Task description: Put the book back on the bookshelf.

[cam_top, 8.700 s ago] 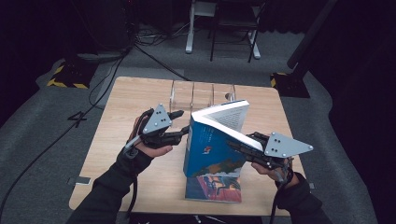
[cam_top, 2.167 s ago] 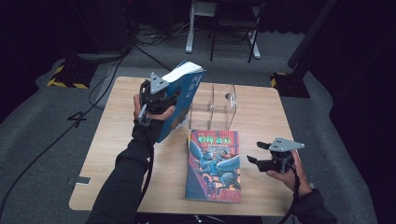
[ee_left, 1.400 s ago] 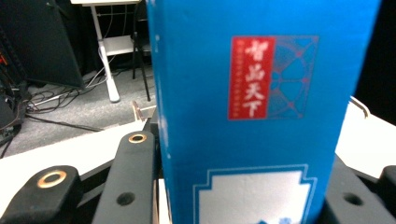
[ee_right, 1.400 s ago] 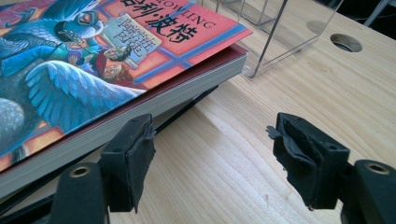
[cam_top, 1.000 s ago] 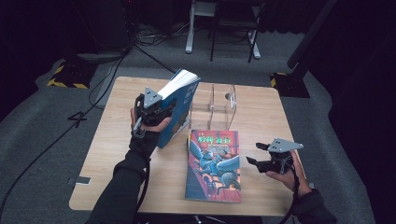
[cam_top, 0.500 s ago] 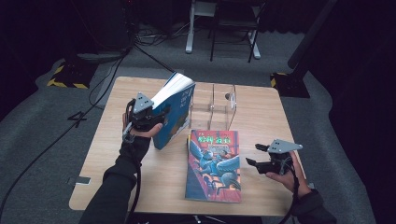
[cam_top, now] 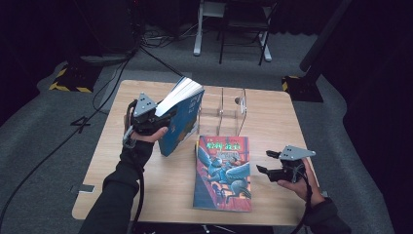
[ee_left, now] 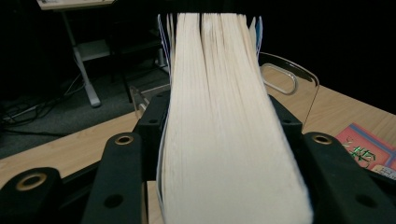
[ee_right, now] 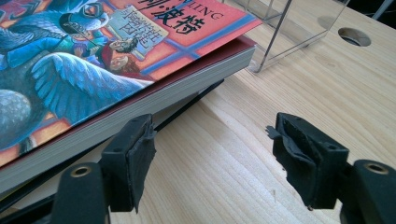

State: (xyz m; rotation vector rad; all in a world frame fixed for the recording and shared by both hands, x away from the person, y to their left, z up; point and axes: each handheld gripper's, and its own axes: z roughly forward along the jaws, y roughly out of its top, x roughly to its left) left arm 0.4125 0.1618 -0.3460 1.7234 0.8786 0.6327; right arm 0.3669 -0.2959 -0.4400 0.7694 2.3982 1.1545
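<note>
A thick blue-covered book (cam_top: 182,122) stands tilted on the wooden table (cam_top: 272,117), its top leaning toward a clear acrylic book stand (cam_top: 229,105). My left gripper (cam_top: 163,117) holds it from the left. In the left gripper view its page block (ee_left: 224,140) sits between the jaws, which touch both covers and have just been opening. A second book with a colourful picture cover (cam_top: 224,170) lies flat at the table's middle. My right gripper (cam_top: 263,162) rests to its right, open, with bare wood between its jaws (ee_right: 210,149) and the flat book's edge (ee_right: 116,70) beside the left jaw.
The acrylic stand's base (ee_right: 289,28) and a round hole in the tabletop (ee_right: 354,36) lie beyond the right gripper. Chairs, a desk leg and cables sit on the dark floor behind the table (cam_top: 229,34).
The left hand has shifted slightly with the blue book, which now leans a little more upright against the stand. The right gripper and the flat book have stayed put.
</note>
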